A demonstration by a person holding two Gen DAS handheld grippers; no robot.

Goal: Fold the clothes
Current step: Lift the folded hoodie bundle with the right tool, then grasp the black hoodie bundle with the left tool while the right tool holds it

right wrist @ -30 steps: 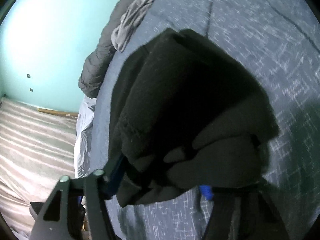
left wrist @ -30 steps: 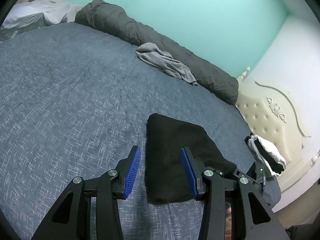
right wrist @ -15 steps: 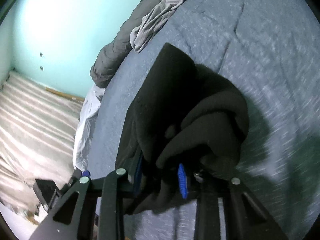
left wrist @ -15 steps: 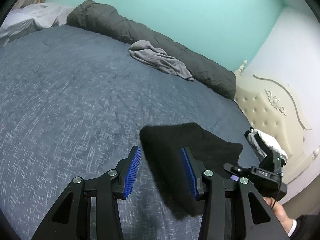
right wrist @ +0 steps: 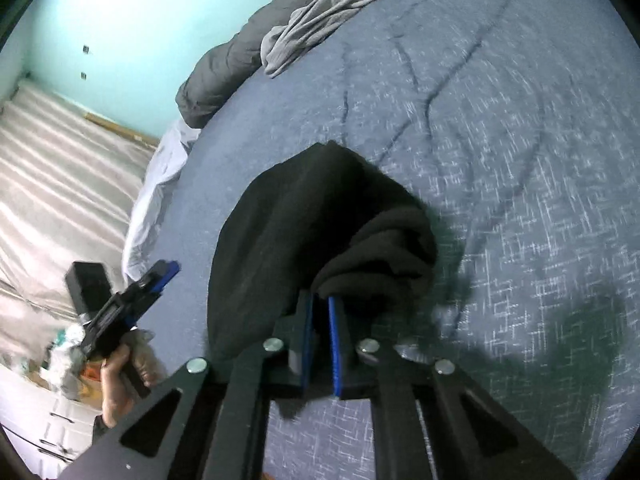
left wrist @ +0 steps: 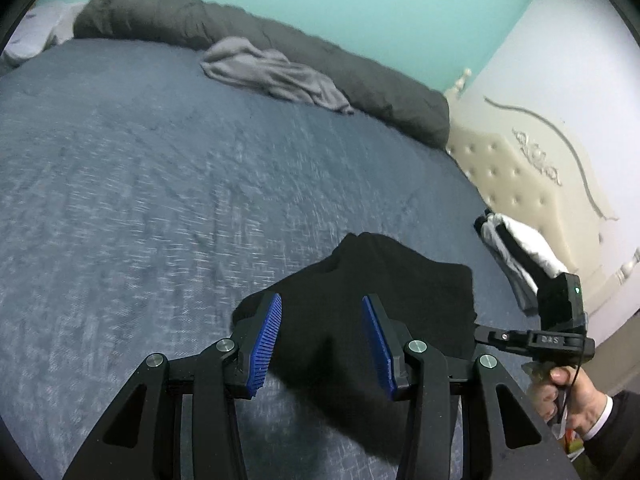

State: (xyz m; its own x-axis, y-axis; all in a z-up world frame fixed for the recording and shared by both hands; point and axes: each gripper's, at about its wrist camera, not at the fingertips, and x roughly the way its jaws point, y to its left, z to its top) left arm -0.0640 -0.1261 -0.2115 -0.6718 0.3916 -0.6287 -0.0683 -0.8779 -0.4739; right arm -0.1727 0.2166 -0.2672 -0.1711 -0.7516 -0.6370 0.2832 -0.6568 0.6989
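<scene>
A blue-grey bed [left wrist: 168, 184] fills most of the left wrist view. At its far edge, in the upper part of the frame, lies a long dark grey rolled duvet [left wrist: 360, 80] against a turquoise wall [left wrist: 360, 4]. On the right stands a cream tufted headboard [left wrist: 516, 184]. In the upper left is a white pillow [left wrist: 36, 32].

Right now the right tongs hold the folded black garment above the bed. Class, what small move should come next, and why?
Probably carry the black garment toward the folded stack by the headboard and lower it there. The right tongs are shut on its bunched edge and it hangs off the bed cover; the left tongs are open and empty.
</scene>
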